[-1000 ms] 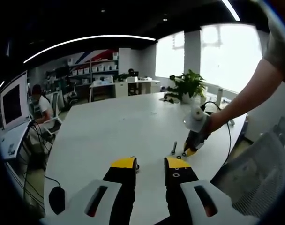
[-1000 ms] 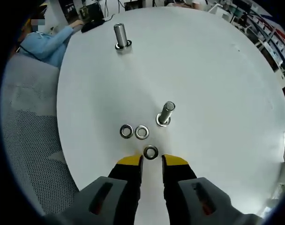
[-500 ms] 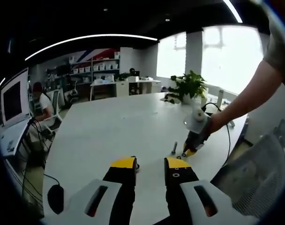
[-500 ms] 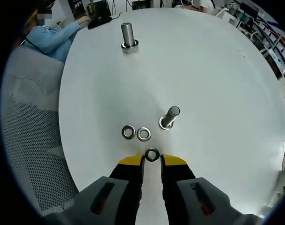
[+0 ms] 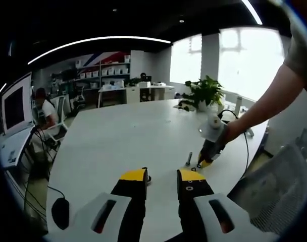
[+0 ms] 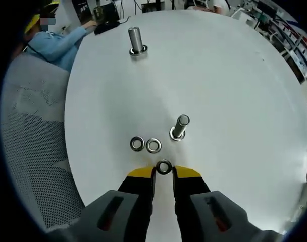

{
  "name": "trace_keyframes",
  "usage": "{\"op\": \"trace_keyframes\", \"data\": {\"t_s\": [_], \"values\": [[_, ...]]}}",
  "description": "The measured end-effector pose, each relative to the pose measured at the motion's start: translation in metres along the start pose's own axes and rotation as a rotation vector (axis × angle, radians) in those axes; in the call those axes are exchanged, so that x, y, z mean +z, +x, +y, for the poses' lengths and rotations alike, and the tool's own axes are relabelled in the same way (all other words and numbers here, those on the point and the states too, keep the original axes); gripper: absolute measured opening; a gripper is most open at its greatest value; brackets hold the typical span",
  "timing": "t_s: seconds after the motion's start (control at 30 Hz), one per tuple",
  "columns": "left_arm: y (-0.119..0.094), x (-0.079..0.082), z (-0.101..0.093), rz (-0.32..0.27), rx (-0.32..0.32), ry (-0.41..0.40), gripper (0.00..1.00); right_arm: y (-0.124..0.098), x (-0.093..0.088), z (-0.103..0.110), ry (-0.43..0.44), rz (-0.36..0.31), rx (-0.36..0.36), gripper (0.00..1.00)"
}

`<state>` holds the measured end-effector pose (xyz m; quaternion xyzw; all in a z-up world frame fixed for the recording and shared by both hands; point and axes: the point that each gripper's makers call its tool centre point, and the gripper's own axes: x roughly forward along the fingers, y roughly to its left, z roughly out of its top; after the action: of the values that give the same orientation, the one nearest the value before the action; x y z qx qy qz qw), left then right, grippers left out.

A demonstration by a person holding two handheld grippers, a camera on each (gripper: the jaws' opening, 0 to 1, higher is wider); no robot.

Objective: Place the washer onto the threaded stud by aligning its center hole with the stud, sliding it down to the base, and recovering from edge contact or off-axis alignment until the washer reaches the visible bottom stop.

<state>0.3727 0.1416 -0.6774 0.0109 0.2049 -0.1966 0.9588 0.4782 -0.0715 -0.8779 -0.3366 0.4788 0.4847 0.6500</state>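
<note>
While the left gripper point(image 5: 161, 177) is being held apart over the table point(image 6: 234, 91), a washer point(image 6: 163, 167) is being bracketed, ungripped, by the parted right gripper point(image 6: 163, 172) near the stud point(image 6: 180, 126).

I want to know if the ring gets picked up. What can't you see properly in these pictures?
- Right gripper view: whether the right gripper is pinching the nearest washer or just beside it; the yellow tips hide its edges.
- Right gripper view: threads on the near stud; too small.
- Left gripper view: the washers by the right gripper; too small and blurred.
- Left gripper view: something dark behind the left gripper; its jaw hides it.
</note>
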Motion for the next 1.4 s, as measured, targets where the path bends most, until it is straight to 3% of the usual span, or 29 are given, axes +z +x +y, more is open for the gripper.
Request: {"op": "trace_keyframes", "data": {"t_s": [1.4], "values": [[-0.0003,-0.0021,0.0016,0.011,0.006,-0.003,0.20,0.0004,0.0037,0.0000,0.000,0.046,-0.018,0.14]]}}
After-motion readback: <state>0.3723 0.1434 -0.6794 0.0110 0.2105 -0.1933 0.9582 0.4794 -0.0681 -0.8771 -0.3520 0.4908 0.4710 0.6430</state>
